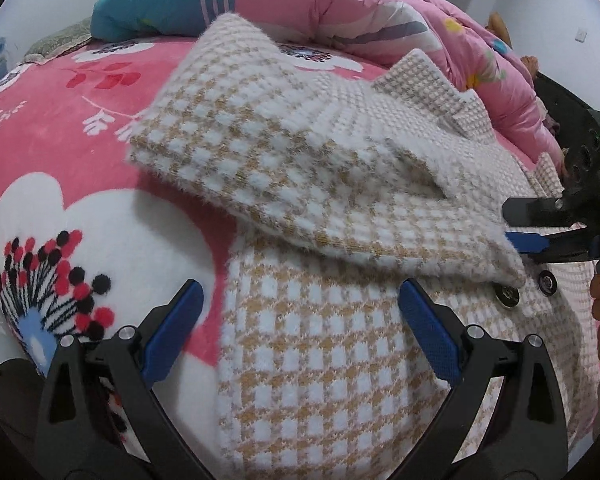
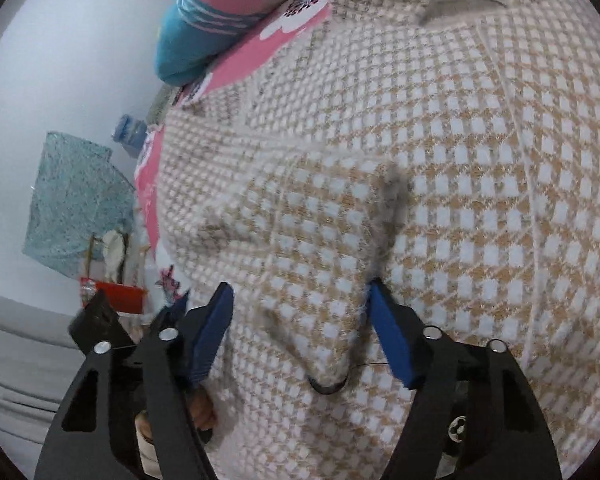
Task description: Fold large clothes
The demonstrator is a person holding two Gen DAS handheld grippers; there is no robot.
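A white and tan checked knit coat (image 1: 320, 340) lies on a pink flowered blanket (image 1: 60, 140). One sleeve (image 1: 284, 168) is folded across the body. Two metal buttons (image 1: 508, 295) show near the sleeve cuff. My left gripper (image 1: 300, 328) is open above the coat's lower left edge, holding nothing. My right gripper (image 1: 528, 228) comes in from the right at the sleeve cuff. In the right wrist view the right gripper (image 2: 300, 332) is open, with coat fabric (image 2: 420, 180) bulging between its fingers. The left gripper's fingertips (image 2: 100, 316) show at the lower left.
A pink quilt (image 1: 380, 4) and a teal pillow (image 1: 160, 4) are piled at the far side of the bed. In the right wrist view a white wall, a teal cloth (image 2: 76, 200) and a red box (image 2: 120, 296) lie beyond the bed edge.
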